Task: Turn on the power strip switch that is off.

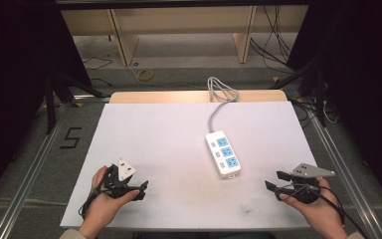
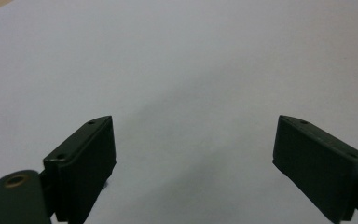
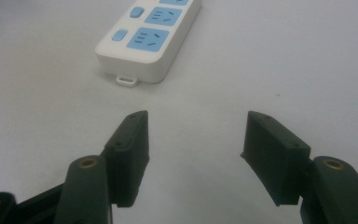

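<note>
1. So, the right gripper (image 1: 274, 181) has its jaws spread wide with nothing between them. In the right gripper view the right gripper (image 3: 193, 140) sits low over bare table, touching nothing, and the power strip (image 3: 150, 35) lies just ahead of its tips, apart from them.
2. Same deal with the left gripper (image 2: 193, 149): jaws wide apart and empty in the left gripper view, just plain white table (image 2: 182, 60) in front of it.
3. From the high view, the left gripper (image 1: 142, 189) is well to the near left of the power strip (image 1: 223, 154), and the right gripper is near the strip's near right. Each is held in a hand at the table's near edge, the left hand (image 1: 104, 201) and the right hand (image 1: 316, 206).
4. The strip itself lies flat on the white table (image 1: 169, 134), a bit right of centre, long side running away from the person. Its grey cable (image 1: 218, 97) runs off the far end and loops at the table's far edge.
5. Counting: one power strip, three blue sockets on it, each with a small blue switch beside it as far as I can make out. One cable. Two grippers, two jaws each.
6. A small white tab sticks out of the strip's near end, the end closest to the right gripper.
</note>
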Motion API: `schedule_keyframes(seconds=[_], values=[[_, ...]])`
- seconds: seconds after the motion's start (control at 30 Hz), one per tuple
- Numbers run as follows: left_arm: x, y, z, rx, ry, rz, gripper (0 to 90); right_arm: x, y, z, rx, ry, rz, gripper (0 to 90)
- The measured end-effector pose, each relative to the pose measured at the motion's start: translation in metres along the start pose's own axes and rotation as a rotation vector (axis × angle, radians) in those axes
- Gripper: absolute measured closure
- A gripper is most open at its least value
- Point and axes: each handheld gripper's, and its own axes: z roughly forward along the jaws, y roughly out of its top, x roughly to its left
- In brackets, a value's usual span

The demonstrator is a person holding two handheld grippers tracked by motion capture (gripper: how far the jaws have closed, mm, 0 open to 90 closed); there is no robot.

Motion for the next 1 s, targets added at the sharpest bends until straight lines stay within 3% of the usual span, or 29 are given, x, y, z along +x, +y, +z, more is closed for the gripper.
schedule_keyframes(seconds=[0.13, 0.17, 0.2, 0.23, 0.3, 0.37, 0.43, 0.47, 1.0], values=[[-0.001, 0.0, 0.0, 0.001, -0.001, -0.007, 12.6, 0.002, 0.002, 0.0, 0.005, 0.004, -0.002, 47.3], [-0.001, 0.0, 0.0, 0.002, 0.004, -0.014, 12.3, 0.004, 0.004, 0.0, 0.019, 0.014, -0.005, 54.5], [0.0, 0.0, 0.0, 0.002, 0.007, -0.014, 12.3, 0.004, 0.004, 0.0, 0.019, 0.014, -0.005, 54.5], [0.0, 0.0, 0.0, 0.002, 0.007, -0.017, 12.3, 0.005, 0.004, 0.001, 0.036, 0.01, -0.009, 61.6], [0.0, 0.0, 0.001, 0.002, 0.004, -0.023, 12.3, 0.006, 0.005, 0.001, 0.044, 0.013, -0.015, 65.7], [0.0, 0.0, 0.001, 0.003, 0.004, -0.024, 12.3, 0.007, 0.008, 0.001, 0.035, -0.003, -0.032, 78.8], [0.0, 0.0, 0.001, 0.003, 0.002, -0.02, 12.3, 0.007, 0.009, 0.001, 0.035, -0.006, -0.031, 82.2], [-0.001, 0.0, 0.001, 0.003, 0.0, -0.02, 12.3, 0.007, 0.012, 0.001, 0.034, -0.013, -0.037, 88.3], [-0.002, 0.001, 0.002, 0.0, -0.007, -0.017, 12.5, 0.009, 0.024, 0.009, 0.052, 0.0, -0.029, 90.0]])
